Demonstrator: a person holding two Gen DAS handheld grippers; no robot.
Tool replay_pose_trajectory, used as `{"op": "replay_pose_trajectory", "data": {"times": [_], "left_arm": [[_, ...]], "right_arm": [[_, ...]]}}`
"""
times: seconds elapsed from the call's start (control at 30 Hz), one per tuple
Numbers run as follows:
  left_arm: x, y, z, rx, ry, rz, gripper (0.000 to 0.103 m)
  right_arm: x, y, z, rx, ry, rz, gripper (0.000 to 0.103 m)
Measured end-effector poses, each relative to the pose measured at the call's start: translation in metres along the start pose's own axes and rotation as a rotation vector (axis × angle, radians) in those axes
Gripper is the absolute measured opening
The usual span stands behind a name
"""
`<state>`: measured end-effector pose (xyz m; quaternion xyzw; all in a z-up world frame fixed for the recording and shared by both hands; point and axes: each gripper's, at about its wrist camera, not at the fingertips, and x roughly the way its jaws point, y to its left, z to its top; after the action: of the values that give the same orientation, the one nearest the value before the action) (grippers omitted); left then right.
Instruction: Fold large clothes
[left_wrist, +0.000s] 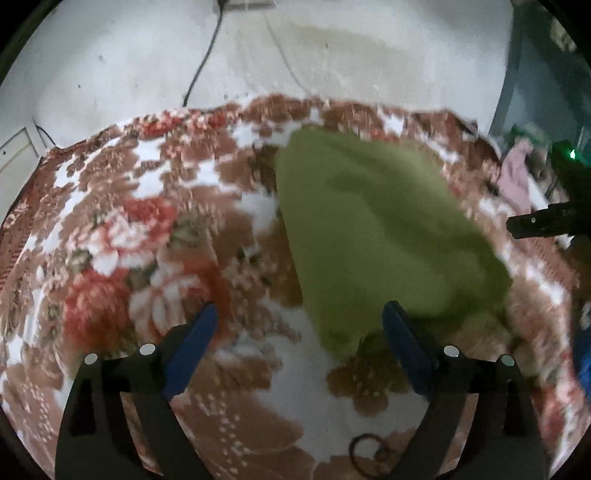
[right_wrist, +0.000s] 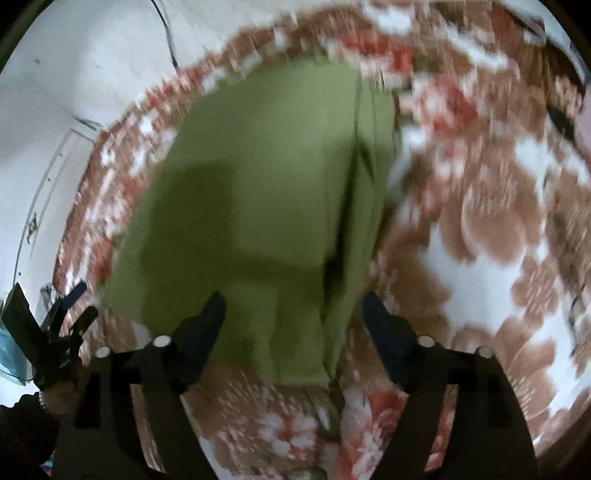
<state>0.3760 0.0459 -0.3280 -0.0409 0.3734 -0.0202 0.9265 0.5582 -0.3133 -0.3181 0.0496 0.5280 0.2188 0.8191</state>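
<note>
The green garment (left_wrist: 373, 229) is lying folded on the flowered blanket (left_wrist: 147, 240), nothing covering it. Both the left gripper (left_wrist: 299, 325) and right gripper (right_wrist: 293, 310) are hanging above it, jaws wide and empty. A black cable (left_wrist: 203, 62) is trailing down the white wall (left_wrist: 110, 55) behind.

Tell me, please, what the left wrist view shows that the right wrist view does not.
Only the left wrist view shows a black cable running down the wall, a dark ring on the blanket and pink cloth at the far right. Only the right wrist view shows a long fold in the green garment. Both show that garment lying on the flowered blanket, and both grippers, left and right, open and empty.
</note>
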Motion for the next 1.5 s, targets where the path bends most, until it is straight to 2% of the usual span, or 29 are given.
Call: {"op": "replay_pose_trajectory", "data": {"times": [0.03, 0.1, 0.17, 0.23, 0.3, 0.37, 0.4, 0.47, 0.5, 0.6, 0.7, 0.9, 1.0, 1.1, 1.17, 1.23, 1.33, 1.37, 1.5], "left_arm": [[0.000, 0.005, 0.013, -0.022, 0.000, -0.017, 0.096], [0.007, 0.009, 0.041, -0.068, -0.018, -0.065, 0.096], [0.025, 0.003, 0.068, -0.081, -0.037, -0.092, 0.097], [0.047, -0.008, 0.087, -0.056, -0.046, -0.101, 0.097], [0.067, -0.026, 0.097, 0.000, -0.048, -0.088, 0.097], [0.084, -0.044, 0.097, 0.073, -0.028, -0.092, 0.097], [0.095, -0.052, 0.093, 0.094, 0.008, -0.116, 0.097], [0.113, -0.055, 0.080, 0.071, 0.083, -0.152, 0.097], [0.120, -0.053, 0.075, 0.056, 0.113, -0.147, 0.097], [0.136, -0.043, 0.057, 0.060, 0.170, -0.067, 0.097], [0.136, -0.029, 0.051, 0.030, 0.180, -0.054, 0.098], [0.126, -0.025, 0.061, 0.026, 0.211, -0.036, 0.098], [0.118, -0.019, 0.070, 0.013, 0.204, -0.030, 0.097], [0.114, -0.015, 0.077, 0.005, 0.211, -0.047, 0.097], [0.117, -0.006, 0.079, -0.037, 0.240, -0.103, 0.097], [0.129, 0.011, 0.082, -0.110, 0.291, -0.195, 0.097], [0.151, 0.032, 0.081, -0.184, 0.353, -0.285, 0.097], [0.163, 0.041, 0.081, -0.219, 0.396, -0.328, 0.097], [0.193, 0.047, 0.078, -0.254, 0.474, -0.456, 0.097]], "right_arm": [[-0.007, 0.007, 0.011, 0.003, -0.046, 0.006, 0.094], [-0.005, 0.025, 0.033, 0.014, -0.111, 0.045, 0.096], [0.014, 0.040, 0.054, 0.029, -0.162, 0.010, 0.097], [0.040, 0.046, 0.070, 0.041, -0.166, -0.046, 0.097], [0.078, 0.045, 0.081, 0.052, -0.118, -0.115, 0.097], [0.102, 0.040, 0.085, 0.064, -0.083, -0.146, 0.097], [0.112, 0.035, 0.083, 0.067, -0.068, -0.162, 0.097], [0.128, 0.024, 0.076, 0.065, -0.035, -0.209, 0.097], [0.132, 0.018, 0.072, 0.060, -0.028, -0.226, 0.097], [0.142, 0.000, 0.059, 0.049, -0.004, -0.235, 0.097], [0.142, -0.017, 0.049, 0.042, 0.006, -0.267, 0.098], [0.116, -0.036, 0.040, 0.101, 0.025, -0.202, 0.098], [0.099, -0.039, 0.037, 0.140, 0.043, -0.114, 0.098], [0.101, -0.039, 0.034, 0.178, 0.124, -0.002, 0.098], [0.108, -0.042, 0.031, 0.192, 0.184, 0.039, 0.098], [0.115, -0.052, 0.028, 0.250, 0.216, 0.091, 0.098], [0.125, -0.062, 0.026, 0.295, 0.235, 0.128, 0.098], [0.129, -0.063, 0.026, 0.303, 0.242, 0.144, 0.098], [0.140, -0.060, 0.029, 0.307, 0.252, 0.181, 0.099]]}}
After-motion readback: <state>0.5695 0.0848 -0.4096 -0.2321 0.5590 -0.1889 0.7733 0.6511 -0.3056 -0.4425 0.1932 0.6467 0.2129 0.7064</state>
